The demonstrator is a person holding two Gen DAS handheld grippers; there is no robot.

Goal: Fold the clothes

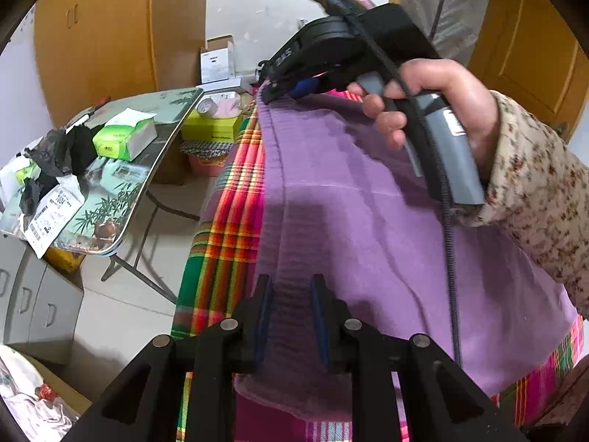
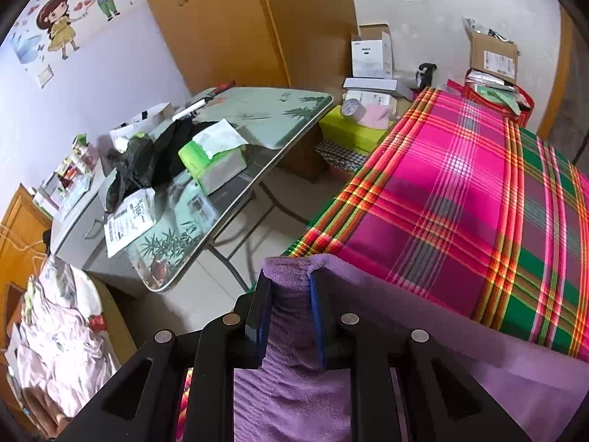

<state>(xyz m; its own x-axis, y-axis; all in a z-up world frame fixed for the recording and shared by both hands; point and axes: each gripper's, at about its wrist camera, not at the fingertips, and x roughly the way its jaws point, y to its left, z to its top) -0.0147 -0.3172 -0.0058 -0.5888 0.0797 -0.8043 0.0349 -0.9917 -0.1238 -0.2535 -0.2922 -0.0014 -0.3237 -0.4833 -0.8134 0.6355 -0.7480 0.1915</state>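
Garment: a purple knit lies spread on the plaid bedcover, its ribbed hem running along the bed's side edge.
Left gripper: clenched on the ribbed hem at the near end.
Right gripper: grasping the hem's far end, where the cloth bunches between the jaws; a hand holds it.
Handling: soft, light and limp, probably stretchy; it will sag between the two holds, so pinch hem or corners and keep it taut.
Edges: the hem lies at the bed's drop to the floor.
Room: open plaid beyond the garment; a cluttered folding table stands near the bed's side.
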